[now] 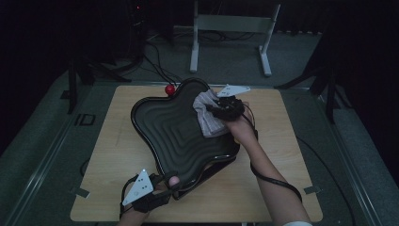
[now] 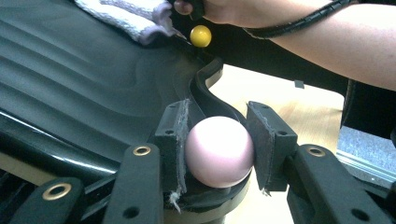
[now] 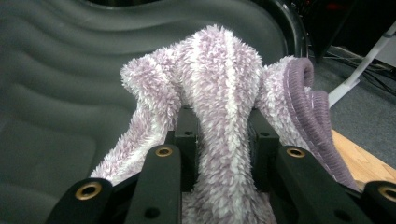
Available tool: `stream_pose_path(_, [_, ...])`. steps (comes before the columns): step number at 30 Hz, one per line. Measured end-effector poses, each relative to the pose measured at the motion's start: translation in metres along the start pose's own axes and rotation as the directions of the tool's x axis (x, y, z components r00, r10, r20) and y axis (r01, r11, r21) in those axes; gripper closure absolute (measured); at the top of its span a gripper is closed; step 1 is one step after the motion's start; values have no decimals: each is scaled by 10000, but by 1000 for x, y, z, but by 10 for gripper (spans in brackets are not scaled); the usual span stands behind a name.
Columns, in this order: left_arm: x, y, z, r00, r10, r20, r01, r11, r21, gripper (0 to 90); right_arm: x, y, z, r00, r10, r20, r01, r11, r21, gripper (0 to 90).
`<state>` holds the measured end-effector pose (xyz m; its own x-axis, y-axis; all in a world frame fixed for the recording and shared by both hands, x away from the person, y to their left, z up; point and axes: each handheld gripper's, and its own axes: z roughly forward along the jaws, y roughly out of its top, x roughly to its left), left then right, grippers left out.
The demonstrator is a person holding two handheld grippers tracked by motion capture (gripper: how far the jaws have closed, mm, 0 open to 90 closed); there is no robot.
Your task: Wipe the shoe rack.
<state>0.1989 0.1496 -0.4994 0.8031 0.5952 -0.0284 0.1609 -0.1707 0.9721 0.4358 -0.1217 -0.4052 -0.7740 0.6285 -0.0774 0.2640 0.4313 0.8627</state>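
On the wooden table point(image 1: 117, 188), the left gripper point(image 2: 217, 154) pinches the tray's point(image 1: 169, 127) pink knob point(image 2: 219, 151) while the right gripper point(image 3: 222, 140), clamped on the lilac towel point(image 3: 224, 79), should press flat along the ridges.

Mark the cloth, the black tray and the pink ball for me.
cloth point(image 3: 224, 79): right gripper view, fluffy fold above the jaws
tray point(image 1: 174, 127): high view, ribbed bare middle
pink ball point(image 2: 219, 151): left gripper view, front face between the pads
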Motion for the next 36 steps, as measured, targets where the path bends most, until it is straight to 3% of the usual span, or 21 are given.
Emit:
stream_pose_path(18, [-1,0,0,10000,-34,-48,34,10000,1,603,6,-26,-20,9994,-80,-331,96,9988,489,713])
stream_pose_path(26, [-1,0,0,10000,-67,-53,67,10000,3,603,6,-42,-29,9989,-60,-475,78,9992,390,714])
stream_pose_path(36, [-1,0,0,10000,-91,-24,91,10000,1,603,9,-49,-36,9993,-59,-383,73,9993,367,713])
